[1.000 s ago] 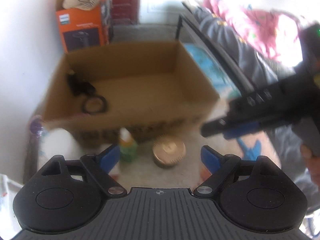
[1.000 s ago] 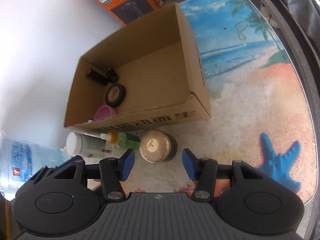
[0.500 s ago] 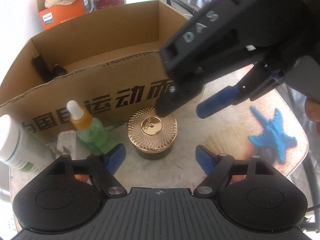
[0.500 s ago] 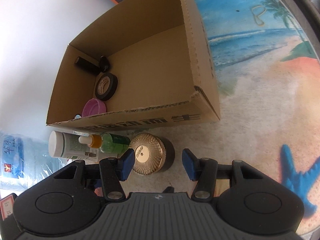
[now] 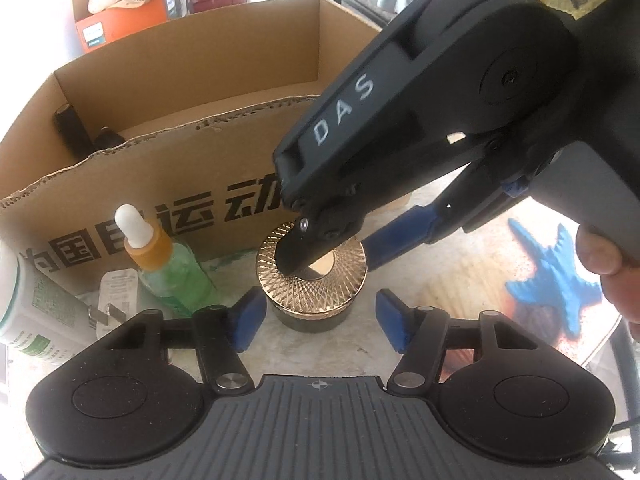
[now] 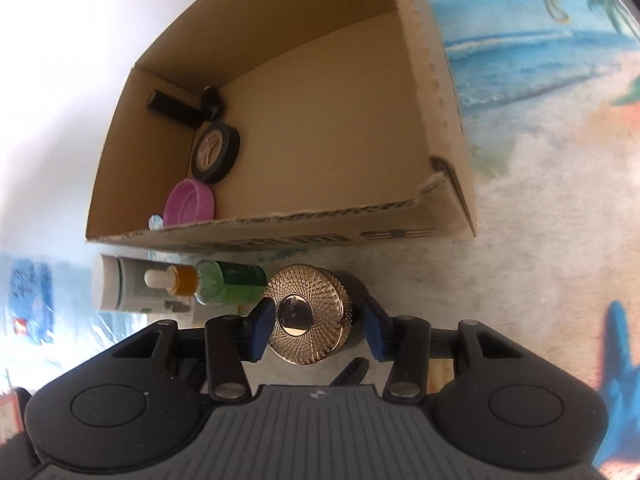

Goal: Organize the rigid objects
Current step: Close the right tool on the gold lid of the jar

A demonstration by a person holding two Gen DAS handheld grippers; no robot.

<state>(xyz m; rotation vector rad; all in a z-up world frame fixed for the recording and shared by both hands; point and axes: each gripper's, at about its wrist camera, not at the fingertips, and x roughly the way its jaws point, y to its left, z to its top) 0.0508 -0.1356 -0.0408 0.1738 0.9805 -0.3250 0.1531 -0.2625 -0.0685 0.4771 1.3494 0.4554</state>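
Both grippers have been lowered and their jaws have just been closing around the gold-lidded jar (image 6: 310, 316). Its lid is round, gold and ridged; the dark jar stands on the table (image 6: 520, 240), just before the cardboard box (image 6: 436, 92). It lies between the right gripper (image 6: 318, 328) pads; whether they press it cannot be told. The left gripper (image 5: 318, 322) is unclenched beside it. A tape roll (image 6: 216, 154), a pink lid (image 6: 188, 204) and black tubes (image 6: 172, 108) lie in the box.

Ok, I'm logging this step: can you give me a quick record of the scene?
target: gold-lidded jar, on table before cardboard box
right tool: astride jar lid, jaws just closing, not yet pressing
left tool: open, just closing, jar between its tips
beside jar: green dropper bottle, white tube
in box: pink lid, tape roll
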